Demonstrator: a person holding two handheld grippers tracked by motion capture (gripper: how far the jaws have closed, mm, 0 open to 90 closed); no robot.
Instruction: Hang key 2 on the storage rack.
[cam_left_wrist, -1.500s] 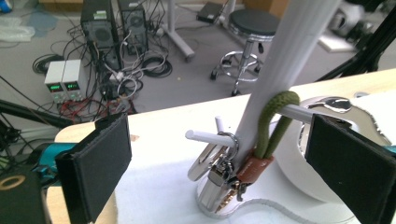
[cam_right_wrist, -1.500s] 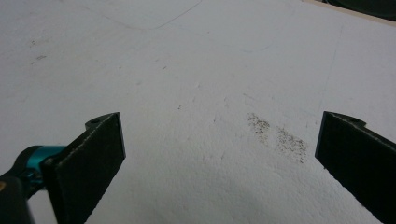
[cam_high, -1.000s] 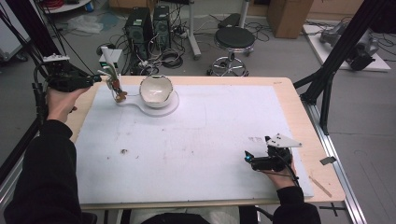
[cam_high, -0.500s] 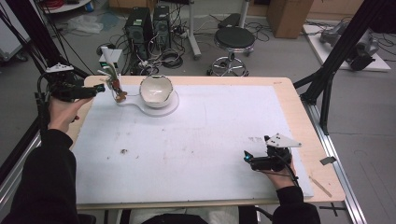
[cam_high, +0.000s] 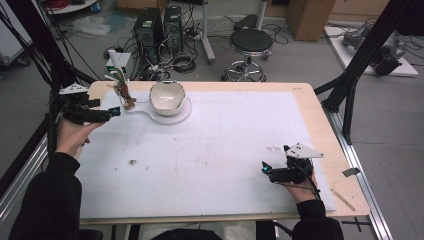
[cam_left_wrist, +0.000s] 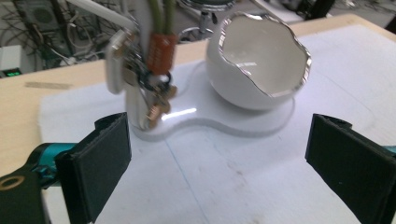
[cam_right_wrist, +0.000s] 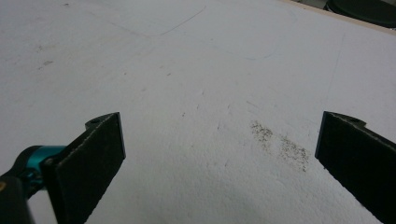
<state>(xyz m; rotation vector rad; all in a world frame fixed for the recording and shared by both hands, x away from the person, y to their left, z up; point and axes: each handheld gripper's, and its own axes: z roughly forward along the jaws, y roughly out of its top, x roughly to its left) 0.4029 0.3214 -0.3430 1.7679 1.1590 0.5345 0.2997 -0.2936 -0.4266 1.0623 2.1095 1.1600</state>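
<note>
The high view shows a bench (cam_high: 320, 115) with a white sheet (cam_high: 210, 150) on top. The left hand-held gripper (cam_high: 112, 113) is at the far left side of the bench. It is held up in the person's left hand (cam_high: 72, 137). Its jaws are spread wide and they hold nothing. It points at a clear flat stand (cam_high: 170, 112) that lies just beside it on the sheet. On the stand sits a white bowl (cam_high: 167, 97) shaped like a cracked egg shell, tipped a little to one side. At the other end of the stand is an upright post (cam_high: 122, 92) with beads and small bits hanging on it.

In the left gripper view the post (cam_left_wrist: 149, 70) is near the left jaw, and the bowl (cam_left_wrist: 257, 60) is farther back, between the two jaws. Neither jaw touches them.

The right hand-held gripper (cam_high: 264, 169) rests low at the near right part of the bench, well apart from the bowl. Its jaws are spread wide too, with nothing between them. In the right gripper view a small patch of dark specks (cam_right_wrist: 280, 142) lies on the sheet (cam_right_wrist: 187, 70).
</note>
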